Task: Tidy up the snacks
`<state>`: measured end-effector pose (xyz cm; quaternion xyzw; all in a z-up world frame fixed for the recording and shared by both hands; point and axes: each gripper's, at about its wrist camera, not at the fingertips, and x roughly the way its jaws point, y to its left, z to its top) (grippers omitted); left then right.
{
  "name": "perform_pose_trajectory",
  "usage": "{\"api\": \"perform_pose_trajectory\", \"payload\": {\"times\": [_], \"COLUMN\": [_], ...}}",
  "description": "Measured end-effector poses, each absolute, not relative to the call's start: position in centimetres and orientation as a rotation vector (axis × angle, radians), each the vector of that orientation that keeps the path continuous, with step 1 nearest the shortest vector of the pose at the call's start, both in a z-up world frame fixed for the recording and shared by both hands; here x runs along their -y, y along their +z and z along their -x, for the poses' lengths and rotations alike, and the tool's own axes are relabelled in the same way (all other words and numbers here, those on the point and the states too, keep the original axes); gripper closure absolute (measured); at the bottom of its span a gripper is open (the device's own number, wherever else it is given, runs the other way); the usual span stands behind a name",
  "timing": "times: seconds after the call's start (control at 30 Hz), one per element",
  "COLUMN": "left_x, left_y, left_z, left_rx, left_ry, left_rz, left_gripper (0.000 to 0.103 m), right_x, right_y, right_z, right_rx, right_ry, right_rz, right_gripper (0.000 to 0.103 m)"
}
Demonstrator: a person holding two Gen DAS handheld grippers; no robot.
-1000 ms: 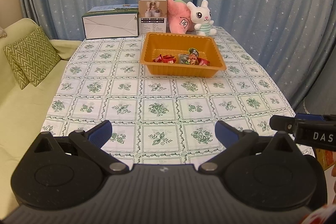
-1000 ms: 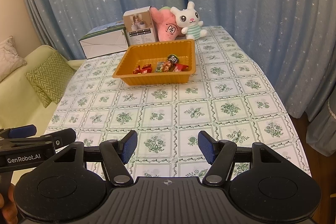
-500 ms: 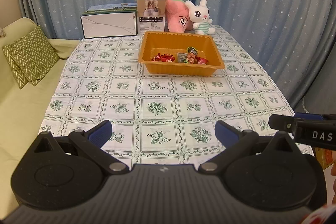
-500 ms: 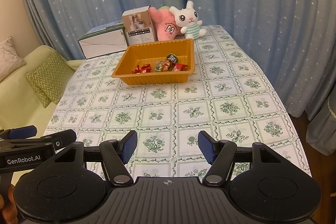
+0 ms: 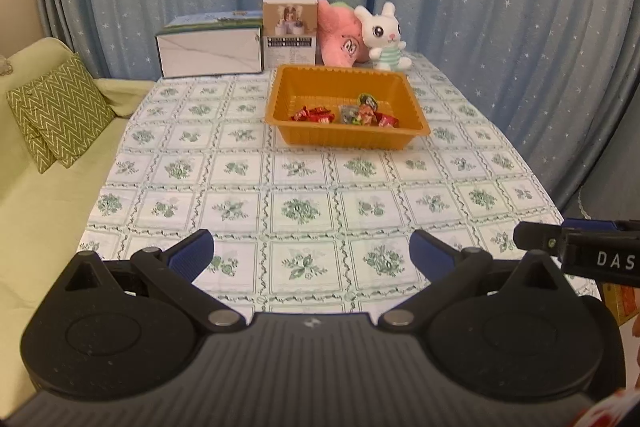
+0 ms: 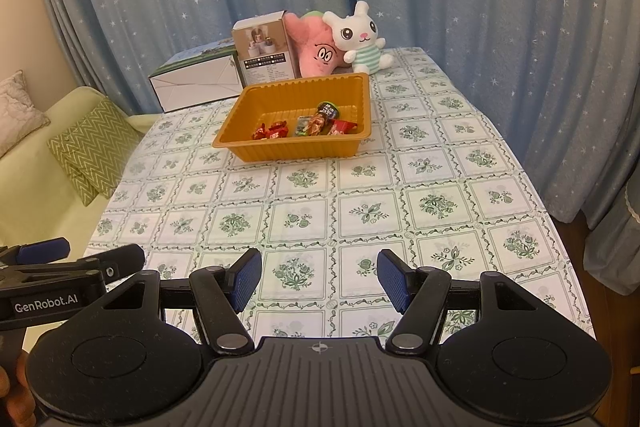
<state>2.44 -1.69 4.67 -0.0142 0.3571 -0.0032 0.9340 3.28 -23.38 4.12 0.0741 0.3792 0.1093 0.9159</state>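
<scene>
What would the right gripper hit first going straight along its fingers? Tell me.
Probably the bare tablecloth: the open right gripper points down at the cloth well short of the orange tray. Nothing stands between. Depth is uncertain.

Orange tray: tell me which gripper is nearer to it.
Neither clearly. The left gripper and right gripper both hang open over the table's near edge, side by side, well short of the orange tray, which sits far up the table and ahead of both.
</scene>
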Motion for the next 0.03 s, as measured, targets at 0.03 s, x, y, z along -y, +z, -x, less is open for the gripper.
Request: {"api": "perform_pose_trajectory", "payload": {"times": [0.03], "left_x": [1.69], "left_y": [4.67], "left_z": [-2.43], "left_rx": [-0.729], "left_ry": [-0.008], "left_rz": [0.029], "left_gripper": [0.000], "right_x": [23.38], "right_y": [4.15], "right_z": [-3.30], "right_rx": [-0.779], "right_ry": [0.225], "right_rz": [-0.152], "right_gripper": [0.039]}}
